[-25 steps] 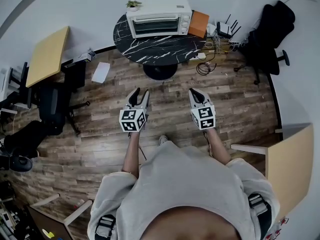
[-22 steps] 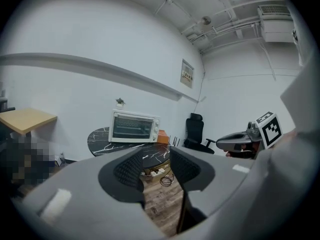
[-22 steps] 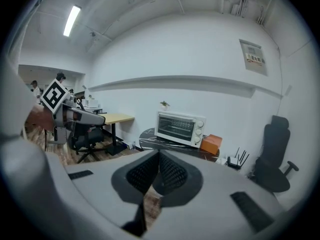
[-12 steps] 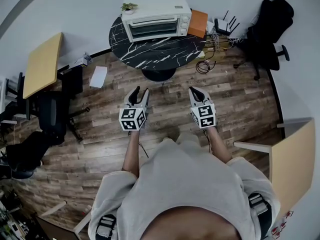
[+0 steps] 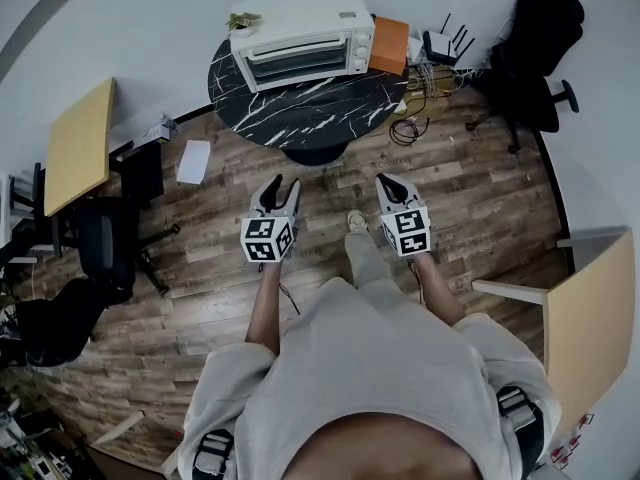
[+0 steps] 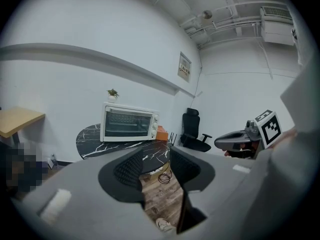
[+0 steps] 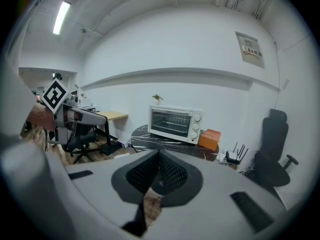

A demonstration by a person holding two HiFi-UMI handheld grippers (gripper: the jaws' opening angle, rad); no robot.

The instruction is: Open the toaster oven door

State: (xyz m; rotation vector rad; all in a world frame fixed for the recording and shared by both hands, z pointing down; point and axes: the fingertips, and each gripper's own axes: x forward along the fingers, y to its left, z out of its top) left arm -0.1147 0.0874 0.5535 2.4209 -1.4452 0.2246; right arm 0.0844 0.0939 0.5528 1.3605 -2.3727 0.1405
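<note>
From the head view, the toaster oven (image 5: 300, 38) sat door-shut on the black marble table (image 5: 310, 108) at 12 o'clock. The left gripper (image 5: 278, 190) and right gripper (image 5: 392, 186) hung at the table's 6 o'clock, well apart from it.

In the left gripper view, its jaws gaped, empty, with the oven at 11 o'clock.

In the right gripper view, its jaws met, holding nothing, with the oven at 12 o'clock.
</note>
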